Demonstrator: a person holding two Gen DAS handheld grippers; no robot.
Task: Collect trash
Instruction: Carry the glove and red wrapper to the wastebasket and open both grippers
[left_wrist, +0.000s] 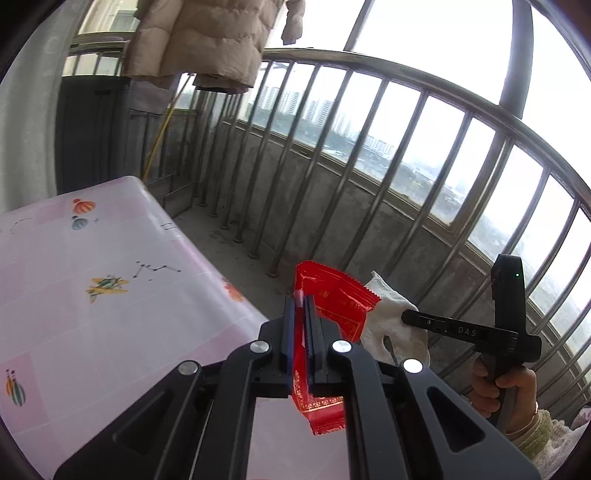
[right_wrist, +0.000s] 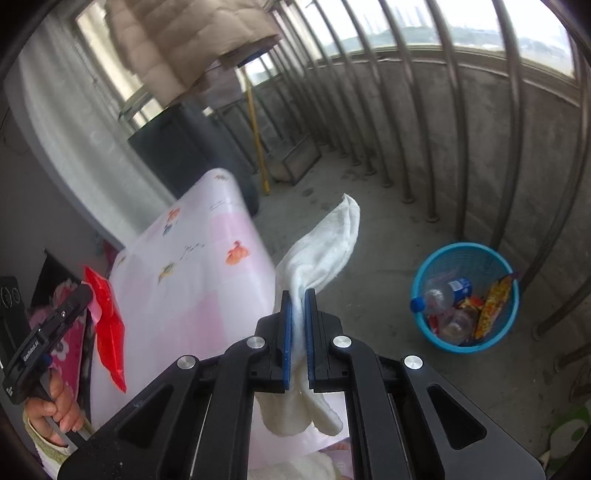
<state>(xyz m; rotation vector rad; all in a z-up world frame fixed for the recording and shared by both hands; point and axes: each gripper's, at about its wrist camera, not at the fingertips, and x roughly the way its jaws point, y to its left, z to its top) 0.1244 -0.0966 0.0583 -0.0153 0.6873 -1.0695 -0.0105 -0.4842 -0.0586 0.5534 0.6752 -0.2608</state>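
Note:
My left gripper (left_wrist: 300, 301) is shut on a red foil wrapper (left_wrist: 334, 302), held in the air past the table's right edge. The wrapper also shows in the right wrist view (right_wrist: 107, 325), at the left. My right gripper (right_wrist: 298, 295) is shut on a white crumpled tissue (right_wrist: 328, 240), also off the table; the tissue shows in the left wrist view (left_wrist: 388, 314) behind the wrapper. A blue mesh trash bin (right_wrist: 463, 258) stands on the concrete floor to the lower right, holding a plastic bottle (right_wrist: 439, 293) and snack wrappers (right_wrist: 493, 304).
A table with a pink patterned cloth (left_wrist: 92, 277) lies to the left. A metal railing (left_wrist: 369, 155) over a concrete wall bounds the balcony. A beige padded coat (left_wrist: 207, 40) hangs overhead. A dark cabinet (left_wrist: 92, 129) and a yellow-handled tool (right_wrist: 256, 136) stand at the far end.

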